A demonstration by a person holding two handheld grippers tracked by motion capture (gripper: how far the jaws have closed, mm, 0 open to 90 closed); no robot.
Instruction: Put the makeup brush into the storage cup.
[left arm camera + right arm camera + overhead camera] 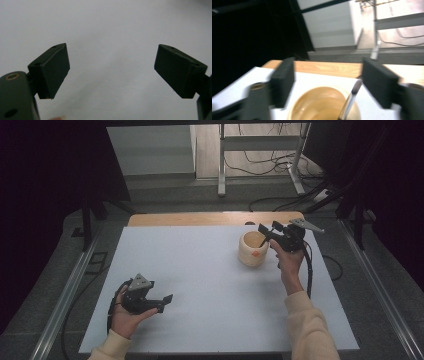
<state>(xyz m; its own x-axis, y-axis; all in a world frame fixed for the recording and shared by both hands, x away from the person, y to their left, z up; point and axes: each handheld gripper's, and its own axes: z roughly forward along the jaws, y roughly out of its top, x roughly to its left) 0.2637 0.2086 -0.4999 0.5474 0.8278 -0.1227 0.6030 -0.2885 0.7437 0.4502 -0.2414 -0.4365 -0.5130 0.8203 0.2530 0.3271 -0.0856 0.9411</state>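
Both grippers released: right gripper (266,233) over wooden cup (253,248), left gripper (167,300) idle

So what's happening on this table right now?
A person works at a white-topped table with a gripper in each hand. The right gripper hovers over a pale wooden cup, jaws open, with nothing between them. A thin metal stick, perhaps a utensil handle, leans inside the cup against its rim. The left gripper rests low near the table's front left, jaws wide open and empty.
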